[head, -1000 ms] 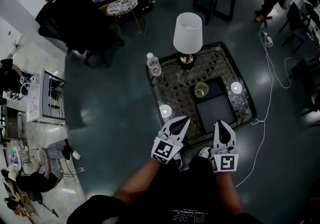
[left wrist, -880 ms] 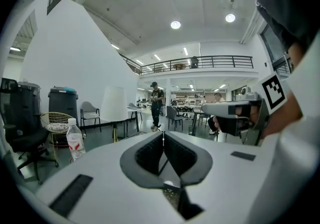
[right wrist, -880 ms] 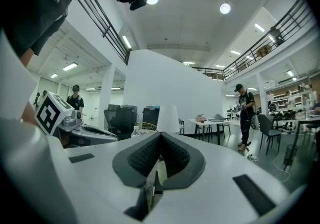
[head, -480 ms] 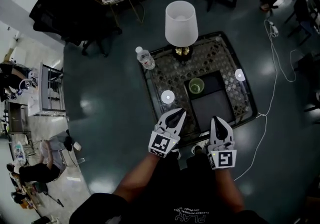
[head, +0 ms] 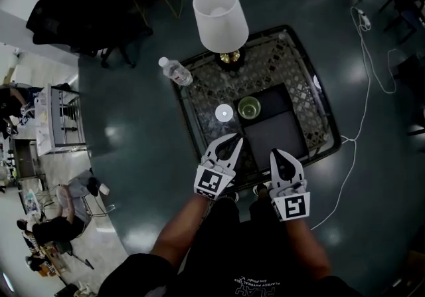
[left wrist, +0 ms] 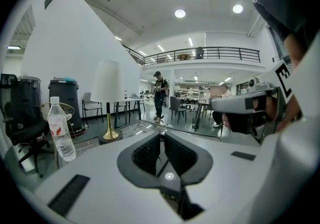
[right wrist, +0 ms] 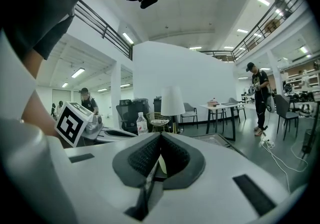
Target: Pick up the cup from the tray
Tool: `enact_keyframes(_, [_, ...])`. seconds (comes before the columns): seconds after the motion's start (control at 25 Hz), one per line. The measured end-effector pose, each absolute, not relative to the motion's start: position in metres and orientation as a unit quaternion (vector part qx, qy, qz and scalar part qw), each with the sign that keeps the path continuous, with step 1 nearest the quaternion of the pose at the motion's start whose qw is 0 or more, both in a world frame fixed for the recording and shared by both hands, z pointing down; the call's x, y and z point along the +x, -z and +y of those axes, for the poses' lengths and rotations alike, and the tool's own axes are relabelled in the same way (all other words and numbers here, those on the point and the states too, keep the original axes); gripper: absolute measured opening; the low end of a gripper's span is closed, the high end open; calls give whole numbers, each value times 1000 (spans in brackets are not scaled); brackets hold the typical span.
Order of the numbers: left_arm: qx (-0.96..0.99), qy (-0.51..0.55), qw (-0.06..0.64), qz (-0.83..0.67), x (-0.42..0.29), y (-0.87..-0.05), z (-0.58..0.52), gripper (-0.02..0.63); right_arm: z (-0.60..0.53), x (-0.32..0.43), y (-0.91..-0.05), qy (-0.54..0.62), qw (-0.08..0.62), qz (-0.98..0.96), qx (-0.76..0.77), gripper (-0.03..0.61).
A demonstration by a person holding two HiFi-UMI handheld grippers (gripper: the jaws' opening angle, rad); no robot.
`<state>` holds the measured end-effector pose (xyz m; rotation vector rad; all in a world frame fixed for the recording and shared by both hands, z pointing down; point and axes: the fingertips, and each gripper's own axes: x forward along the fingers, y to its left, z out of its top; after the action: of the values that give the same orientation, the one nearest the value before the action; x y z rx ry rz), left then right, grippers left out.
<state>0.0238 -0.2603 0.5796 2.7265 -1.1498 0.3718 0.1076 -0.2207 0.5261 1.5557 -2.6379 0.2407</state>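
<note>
Head view: a low desk (head: pixel 292 66) with a patterned top is seen from steeply above, and a dark tray (head: pixel 282 133) lies on it. The cup (head: pixel 249 107) (green, upright) stands in the tray's corner at 11 o'clock. A lamp (head: pixel 220 18) with a white shade stands at 12 o'clock of the cup, and a water bottle (head: pixel 174 71) at 10 o'clock, by the desk's corner. The left gripper (head: pixel 234 140) is held over the desk's near edge, with the cup at its 1 o'clock and apart from it. The right gripper (head: pixel 277 155) is held just beside the tray's near edge, with the cup at its 11 o'clock.

Left gripper view: the jaws are seen pressed together at the tips with nothing between them. The water bottle (left wrist: pixel 61 130) is found at 9 o'clock, the lamp (left wrist: pixel 107 97) at 10 o'clock, and the right gripper at 3 o'clock.

Right gripper view: the jaws are likewise closed together at the tips and nothing is gripped. The water bottle (right wrist: pixel 142 124) and the lamp (right wrist: pixel 172 102) are seen at 12 o'clock, beyond the jaws
</note>
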Motion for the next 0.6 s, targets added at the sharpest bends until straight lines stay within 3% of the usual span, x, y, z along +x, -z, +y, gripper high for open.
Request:
enact_keyframes(0.2, [903,-146,89,-393,34,-602,-269,59,-228,103,-534,-89,34,-866,492,9])
enact_keyframes(0.32, [899,-155,90,-401,39,-612,-279,167,-234,100,-532,-90,29,-872,481,11])
enact_keyframes(0.6, [886,-174,108,-416,46,-641,-301,324,-239,98,-535,-102,27,-874,475,11])
